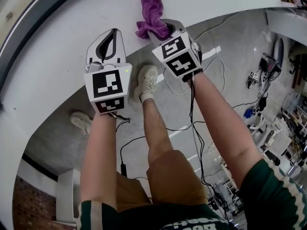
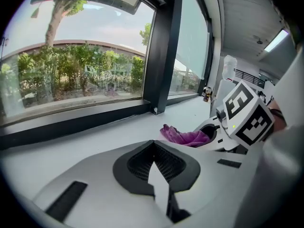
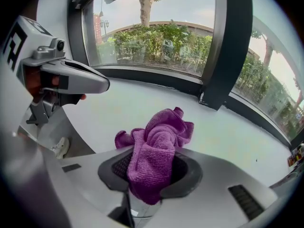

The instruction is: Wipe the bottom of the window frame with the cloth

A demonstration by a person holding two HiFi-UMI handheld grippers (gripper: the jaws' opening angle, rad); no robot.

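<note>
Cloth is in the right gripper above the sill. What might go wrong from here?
The cloth sits bunched in the right gripper and may pull free when dragged along the bottom rail. The black upright post stands in the wiping path and might get knocked. The empty left gripper hangs close enough to collide.

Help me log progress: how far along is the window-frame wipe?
Done: purple cloth picked up, clamped in the right claw. In hand: it sits over the white sill, short of the black bottom frame. Remaining: wiping it; left claw shut, empty.
</note>
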